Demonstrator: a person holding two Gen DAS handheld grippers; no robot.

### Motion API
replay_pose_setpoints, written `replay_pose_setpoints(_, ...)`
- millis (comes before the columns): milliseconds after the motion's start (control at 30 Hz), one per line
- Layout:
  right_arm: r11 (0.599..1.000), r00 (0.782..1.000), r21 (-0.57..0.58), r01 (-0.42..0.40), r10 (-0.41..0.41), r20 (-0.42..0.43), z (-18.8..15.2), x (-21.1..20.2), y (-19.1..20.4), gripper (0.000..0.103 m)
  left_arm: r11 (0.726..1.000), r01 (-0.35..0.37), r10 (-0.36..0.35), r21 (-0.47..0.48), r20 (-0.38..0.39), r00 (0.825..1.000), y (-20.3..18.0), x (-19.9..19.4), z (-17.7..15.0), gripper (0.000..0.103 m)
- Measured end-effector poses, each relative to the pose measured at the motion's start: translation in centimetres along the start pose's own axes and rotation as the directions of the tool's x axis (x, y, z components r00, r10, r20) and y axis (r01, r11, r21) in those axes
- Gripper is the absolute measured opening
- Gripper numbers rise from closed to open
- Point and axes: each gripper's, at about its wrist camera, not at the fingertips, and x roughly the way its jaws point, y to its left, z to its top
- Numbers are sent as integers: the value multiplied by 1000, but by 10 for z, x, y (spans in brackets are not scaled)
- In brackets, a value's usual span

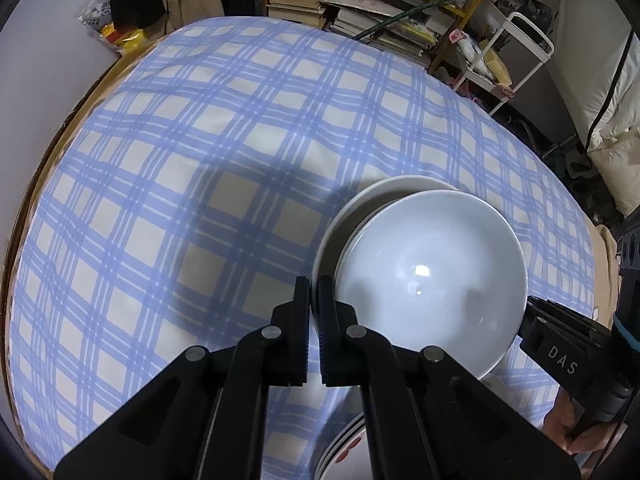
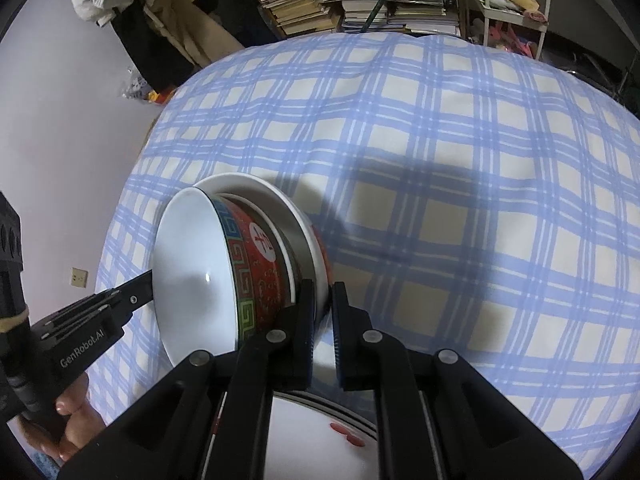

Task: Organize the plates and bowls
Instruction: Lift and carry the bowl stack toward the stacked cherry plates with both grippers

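1. My left tool (image 1: pixel 318 284) is pressed together on the near-left rim of the white plate (image 1: pixel 360 196). Only the rim's thin edge sits between the pads.
2. My right tool (image 2: pixel 323 286) pinches the same plate's rim on the opposite side, so the plate spans the gap between my two hands.
3. A bowl (image 1: pixel 432 280), white inside with a red patterned outside, rides on that plate. It sits off-centre, crowding the near edge.
4. I judge the pair is up off the desk (image 1: pixel 160 160), because their shadow falls well away from them on the checked cloth.
5. The relation that matters: a second stack of plates (image 2: pixel 320 420) with red marks lies toward me, low in both wrist views, beneath the tool bodies and nearer than the carried load.
6. So I think the coming move is back toward me and down, both hands together. Neither hand is clearly nearer, since the stack looks roughly centred between them.
7. The risk I see is tilt — if one hand drops first, the bowl could slide across the plate.
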Motion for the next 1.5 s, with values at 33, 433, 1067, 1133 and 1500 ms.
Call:
replay_pose_setpoints(33,1000,1000,1,1,-1,-3,1,-1,0,11,1000,5,-5,-1,3,1000,0,-1,1,2)
replay_pose_setpoints(433,1000,1000,13,18,-18,-4,5,-13,8,11,1000,18,-18,-2,11,1000,0,-16,-1,2)
replay_pose_setpoints(1067,999,998,21,-38,37,57,-14,-76,22,11,1000,14,-15,4,75,997,-12,-86,-20,2)
replay_pose_setpoints(1133,999,998,11,-30,29,60,-20,-83,24,11,1000,24,-24,-5,78,997,-14,-94,-29,2)
replay_pose_setpoints(1500,1000,998,-8,9,-8,58,-69,-102,16,11,999,37,-36,-27,44,998,-22,-99,-84,2)
